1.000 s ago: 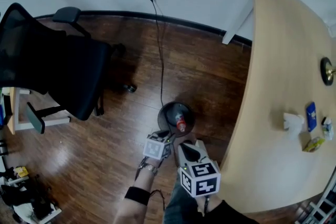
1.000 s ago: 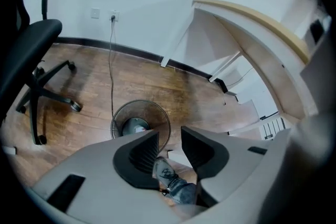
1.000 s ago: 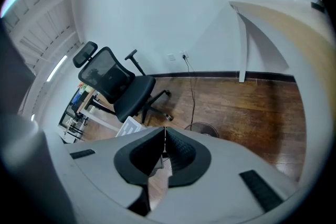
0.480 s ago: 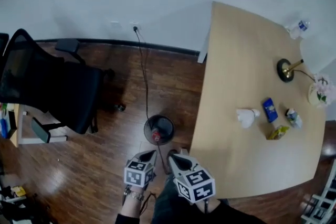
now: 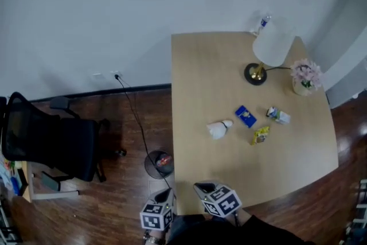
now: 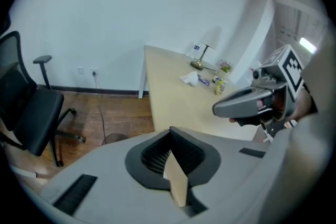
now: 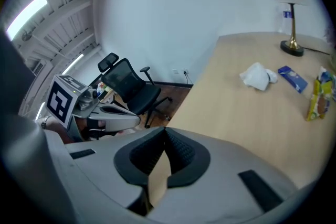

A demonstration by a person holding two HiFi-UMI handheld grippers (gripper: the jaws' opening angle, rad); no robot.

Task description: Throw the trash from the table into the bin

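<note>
On the wooden table (image 5: 195, 77) lie a crumpled white paper (image 5: 219, 129) (image 7: 257, 76) (image 6: 190, 78), a blue packet (image 5: 245, 116) (image 7: 292, 78), a yellow wrapper (image 5: 261, 135) (image 7: 316, 97) and a small white packet (image 5: 278, 116). The round black bin (image 5: 159, 163) (image 6: 116, 138) stands on the floor by the table's left side, with a red-topped item inside. My left gripper (image 5: 168, 196) (image 6: 169, 136) is shut and empty, beside the table's near left corner. My right gripper (image 5: 202, 186) (image 7: 164, 136) is shut and empty over the table's near edge.
A lamp (image 5: 269, 49), a flower pot (image 5: 304, 77) and a plastic bottle (image 5: 261, 24) stand at the table's far end. A black office chair (image 5: 46, 143) is on the wooden floor to the left. A cable (image 5: 135, 117) runs from the wall socket towards the bin.
Both grippers have risen from just above the bin to the table's near edge. The head view has swung from the floor to the whole table.
</note>
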